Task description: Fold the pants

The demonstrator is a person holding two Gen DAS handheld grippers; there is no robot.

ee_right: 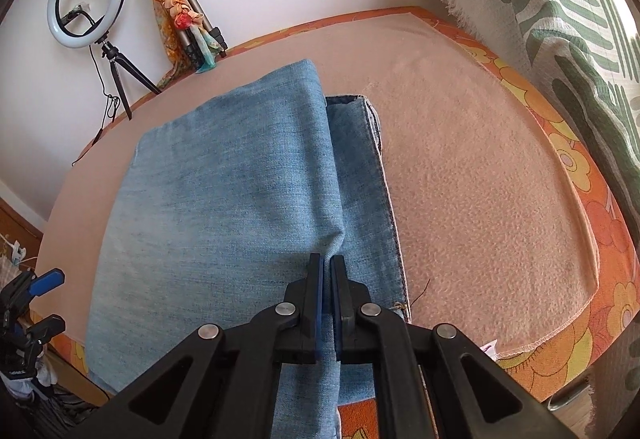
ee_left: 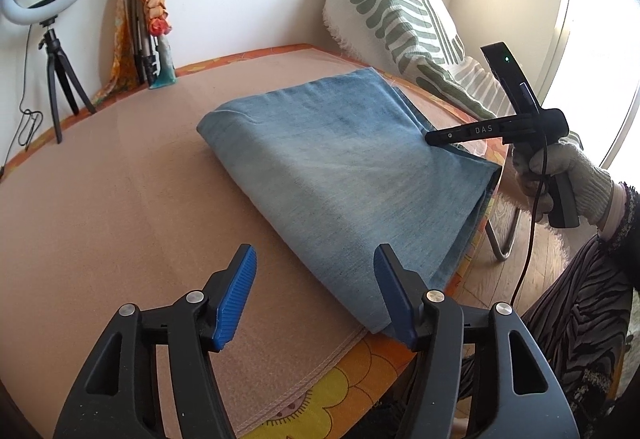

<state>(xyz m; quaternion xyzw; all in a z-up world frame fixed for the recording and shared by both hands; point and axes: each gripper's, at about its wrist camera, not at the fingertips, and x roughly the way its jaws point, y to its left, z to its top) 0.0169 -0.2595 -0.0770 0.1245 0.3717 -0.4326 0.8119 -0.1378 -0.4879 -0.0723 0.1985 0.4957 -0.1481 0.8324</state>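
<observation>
Light blue denim pants [ee_left: 340, 167] lie folded into a thick rectangle on the pink fleece cloth of the table [ee_left: 120, 199]. My left gripper [ee_left: 316, 295] is open, its blue pads just short of the near corner of the pants, holding nothing. My right gripper [ee_right: 326, 263] is shut on the edge of the pants' top folded layer [ee_right: 224, 199]. It also shows in the left wrist view [ee_left: 436, 137], held in a gloved hand at the far right edge of the pants. The left gripper shows in the right wrist view [ee_right: 44, 299] at the left edge.
A ring light on a tripod [ee_left: 52, 19] and a folded tripod with an orange scarf [ee_left: 148, 19] stand by the back wall. A green-patterned cushion [ee_left: 400, 19] leans at the table's right. The orange flowered tablecloth edge [ee_left: 360, 379] is near me.
</observation>
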